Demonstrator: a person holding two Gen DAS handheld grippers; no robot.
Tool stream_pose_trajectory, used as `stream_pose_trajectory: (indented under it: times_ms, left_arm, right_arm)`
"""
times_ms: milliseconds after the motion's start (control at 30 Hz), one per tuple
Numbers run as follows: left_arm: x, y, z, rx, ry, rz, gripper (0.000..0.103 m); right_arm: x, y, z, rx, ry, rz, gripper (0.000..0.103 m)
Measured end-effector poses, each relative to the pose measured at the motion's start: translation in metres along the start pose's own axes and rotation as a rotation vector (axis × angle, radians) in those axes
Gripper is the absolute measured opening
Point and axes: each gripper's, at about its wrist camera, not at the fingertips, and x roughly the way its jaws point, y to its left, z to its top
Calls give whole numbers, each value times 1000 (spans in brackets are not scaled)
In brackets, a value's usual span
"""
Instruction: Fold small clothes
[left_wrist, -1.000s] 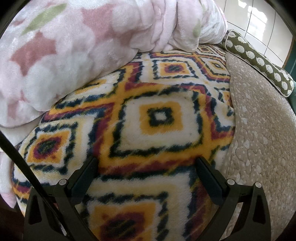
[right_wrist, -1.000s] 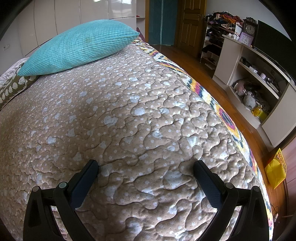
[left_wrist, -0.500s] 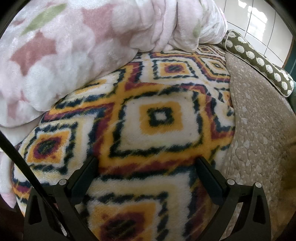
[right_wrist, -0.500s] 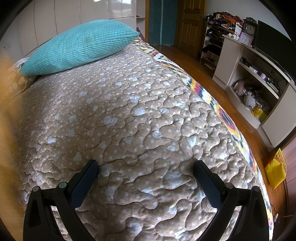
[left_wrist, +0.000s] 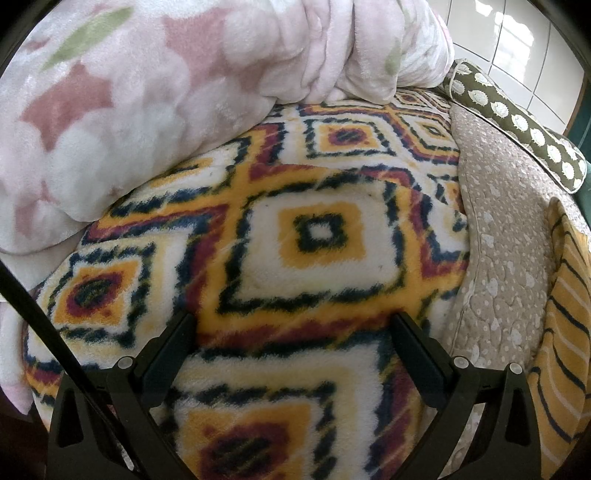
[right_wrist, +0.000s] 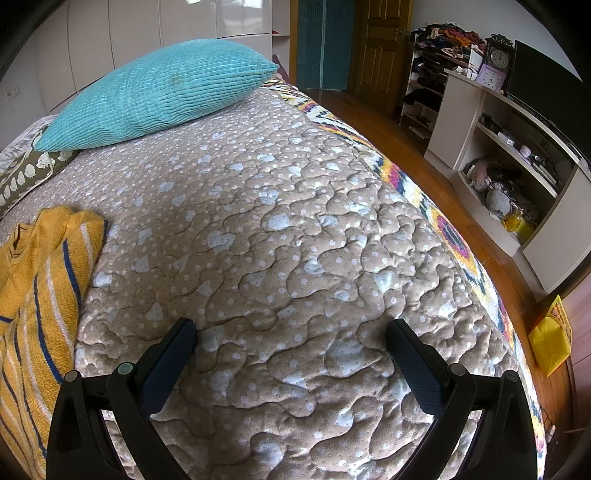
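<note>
Garment is new since the earlier frames: a yellow knit top (right_wrist: 40, 291) with white and blue stripes now lies on the quilted beige bedspread (right_wrist: 295, 236). A second ago it wasn't in either view; half a second ago it was only a yellow blur at the frame edge.

Landmark = bedspread. In the right wrist view the top sits on the bedspread's left part, crumpled, short of the teal pillow (right_wrist: 159, 92) at the far end. In the left wrist view the same top (left_wrist: 565, 332) shows at the far right edge, past the bedspread's piped seam.

Right gripper (right_wrist: 291, 332) hasn't moved: it hovers low over the middle of the bedspread, fingers spread wide, nothing between them, well apart from the top.

Left gripper (left_wrist: 293, 326) is also unchanged: it sits over the diamond-pattern fleece blanket (left_wrist: 295, 236) that lies beside the bedspread, fingers wide apart and holding nothing. A pink floral blanket (left_wrist: 147, 92) is heaped on the fleece's far left side.
</note>
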Motion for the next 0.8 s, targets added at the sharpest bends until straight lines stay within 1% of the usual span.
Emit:
stream_pose_trajectory:
  times_ms: [300, 433, 633, 733, 800]
  left_arm:
    - [0, 0, 1, 1, -1, -1, 103]
    - [1, 0, 3, -4, 12, -5, 103]
    - [-1, -1, 4, 4, 0, 8, 103]
    - [-8, -4, 5, 15, -26, 49, 103]
    - [-22, -5, 6, 26, -80, 111, 103]
  right_arm:
    - [0, 0, 0, 0, 0, 0, 103]
    - [0, 0, 0, 0, 0, 0, 103]
    - [0, 0, 0, 0, 0, 0, 103]
    - [0, 0, 0, 0, 0, 0, 103]
    - [0, 0, 0, 4, 0, -3, 103]
